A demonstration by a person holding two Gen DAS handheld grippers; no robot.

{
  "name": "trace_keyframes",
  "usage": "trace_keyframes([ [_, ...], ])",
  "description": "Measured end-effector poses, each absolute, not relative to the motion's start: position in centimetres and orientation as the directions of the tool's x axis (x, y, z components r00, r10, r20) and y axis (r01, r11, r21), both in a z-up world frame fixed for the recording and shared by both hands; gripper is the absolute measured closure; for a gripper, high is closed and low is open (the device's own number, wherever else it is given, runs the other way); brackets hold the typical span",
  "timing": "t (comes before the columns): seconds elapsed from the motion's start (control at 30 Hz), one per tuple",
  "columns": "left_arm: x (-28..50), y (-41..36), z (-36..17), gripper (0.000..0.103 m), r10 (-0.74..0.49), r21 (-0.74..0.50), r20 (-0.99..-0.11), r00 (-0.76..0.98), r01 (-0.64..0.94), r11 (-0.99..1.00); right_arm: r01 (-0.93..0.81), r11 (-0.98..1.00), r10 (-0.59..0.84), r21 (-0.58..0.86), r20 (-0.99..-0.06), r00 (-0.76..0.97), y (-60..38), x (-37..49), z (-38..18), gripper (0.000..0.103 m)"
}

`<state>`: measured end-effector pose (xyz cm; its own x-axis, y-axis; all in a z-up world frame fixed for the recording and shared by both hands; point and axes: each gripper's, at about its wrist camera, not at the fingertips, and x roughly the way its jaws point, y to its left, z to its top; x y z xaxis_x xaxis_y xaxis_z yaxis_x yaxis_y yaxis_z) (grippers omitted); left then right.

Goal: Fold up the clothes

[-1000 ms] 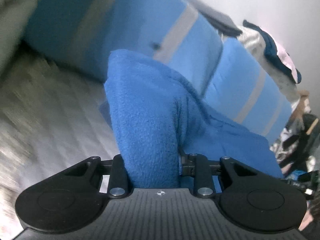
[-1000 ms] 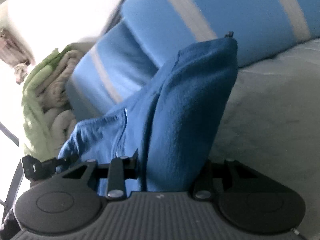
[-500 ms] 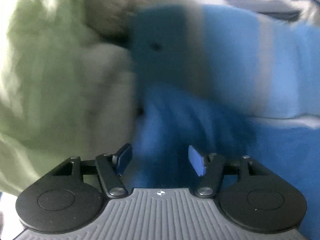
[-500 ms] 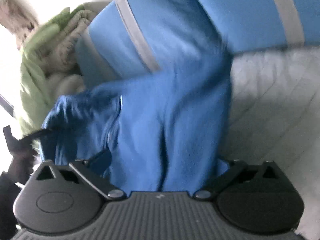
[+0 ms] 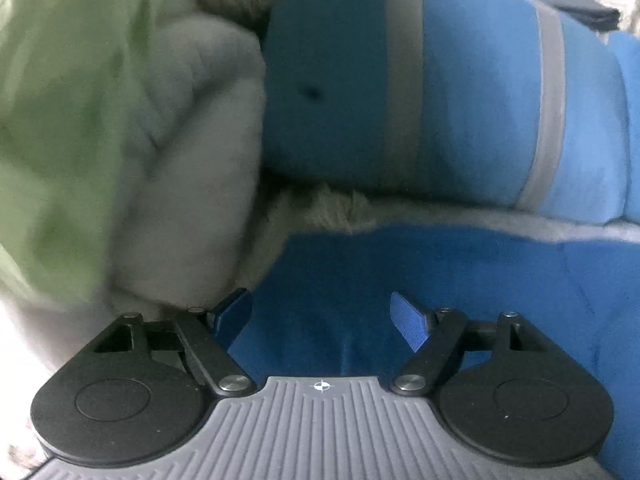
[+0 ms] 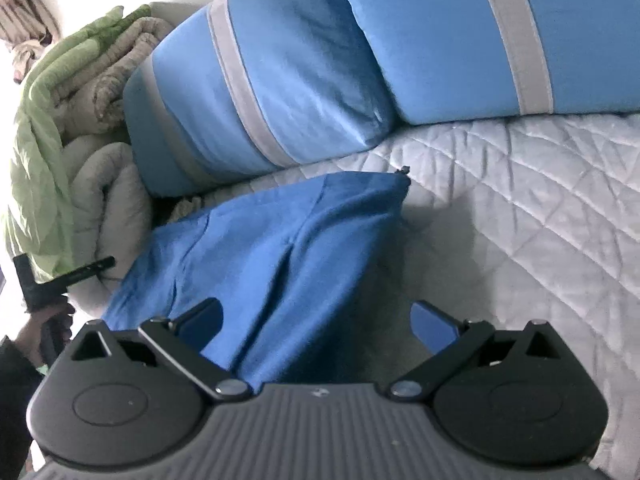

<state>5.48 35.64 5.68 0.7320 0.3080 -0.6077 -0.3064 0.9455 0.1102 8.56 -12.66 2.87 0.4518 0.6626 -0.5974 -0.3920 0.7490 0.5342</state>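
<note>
Blue fleece garment (image 6: 272, 248) slumped on the quilted bed (image 6: 520, 208), near edge hidden behind both grippers, left gripper (image 5: 322, 320) just spreading, released, right gripper (image 6: 316, 320) splayed wide, released, green bedding (image 5: 60, 120) blurred.

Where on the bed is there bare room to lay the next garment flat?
Free: the white quilted cover right of the blue fleece garment, below the striped blue pillows. Crowded: the left side, where the green and beige bedding pile butts against the pillows and the garment's edge. Both grippers stand open over the fleece.
</note>
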Motion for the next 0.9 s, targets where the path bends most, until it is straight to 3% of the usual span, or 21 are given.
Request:
trace_keyframes([
  [0.1, 5.8, 37.0, 1.9, 0.026, 0.251, 0.001, -0.645, 0.721, -0.328, 0.945, -0.410, 0.765, 0.644, 0.497, -0.614, 0.457, -12.9, 8.5, 2.8, 0.000],
  [0.2, 5.1, 37.1, -0.1, 0.025, 0.281, 0.000, -0.572, 0.770, -0.343, 0.939, -0.423, 0.785, 0.617, 0.452, -0.631, 0.471, -13.3, 8.6, 2.7, 0.000],
  [0.77, 4.9, 35.2, -0.4, 0.022, 0.391, 0.141, -0.539, 0.746, -0.378, 0.915, -0.361, 0.884, 0.459, 0.296, -0.696, 0.552, -15.4, 8.6, 2.2, 0.000],
  [0.9, 5.1, 35.0, 0.3, 0.022, 0.395, 0.163, -0.560, 0.728, -0.370, 0.914, -0.324, 0.892, 0.446, 0.315, -0.731, 0.516, -16.0, 8.6, 1.4, 0.000],
])
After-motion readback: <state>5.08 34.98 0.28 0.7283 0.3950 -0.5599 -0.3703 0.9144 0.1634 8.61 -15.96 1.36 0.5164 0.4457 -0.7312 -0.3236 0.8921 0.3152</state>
